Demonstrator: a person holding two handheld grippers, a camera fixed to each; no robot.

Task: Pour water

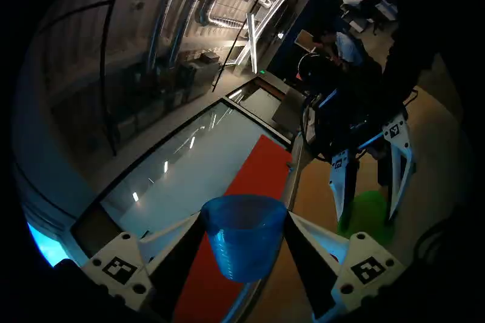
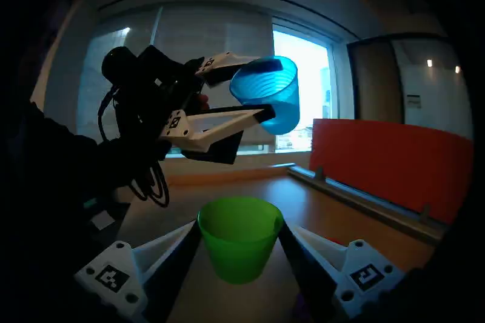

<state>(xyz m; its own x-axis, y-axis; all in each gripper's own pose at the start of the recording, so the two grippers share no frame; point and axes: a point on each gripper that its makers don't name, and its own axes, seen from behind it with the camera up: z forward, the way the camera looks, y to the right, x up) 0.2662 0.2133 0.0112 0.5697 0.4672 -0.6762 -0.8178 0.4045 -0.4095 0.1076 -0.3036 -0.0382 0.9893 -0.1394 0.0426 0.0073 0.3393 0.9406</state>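
Observation:
In the left gripper view my left gripper [image 1: 243, 221] is shut on a translucent blue cup [image 1: 244, 244], held high and facing the ceiling and a window. In the right gripper view my right gripper [image 2: 240, 223] is shut on a green cup [image 2: 240, 244], upright just above the wooden table [image 2: 339, 211]. The same view shows the left gripper [image 2: 253, 89] holding the blue cup [image 2: 270, 96] up and slightly tilted, above and beyond the green cup. The left gripper view shows the right gripper [image 1: 367, 200] with the green cup [image 1: 362, 225] lower right. I cannot tell if either cup holds water.
A red divider panel [image 2: 391, 159] runs along the table's right side on a metal rail [image 2: 357, 199]. A person's dark sleeve and a cable [image 2: 151, 183] are at the left. Bright windows [image 2: 303, 80] lie behind. A person sits at a far desk [image 1: 345, 44].

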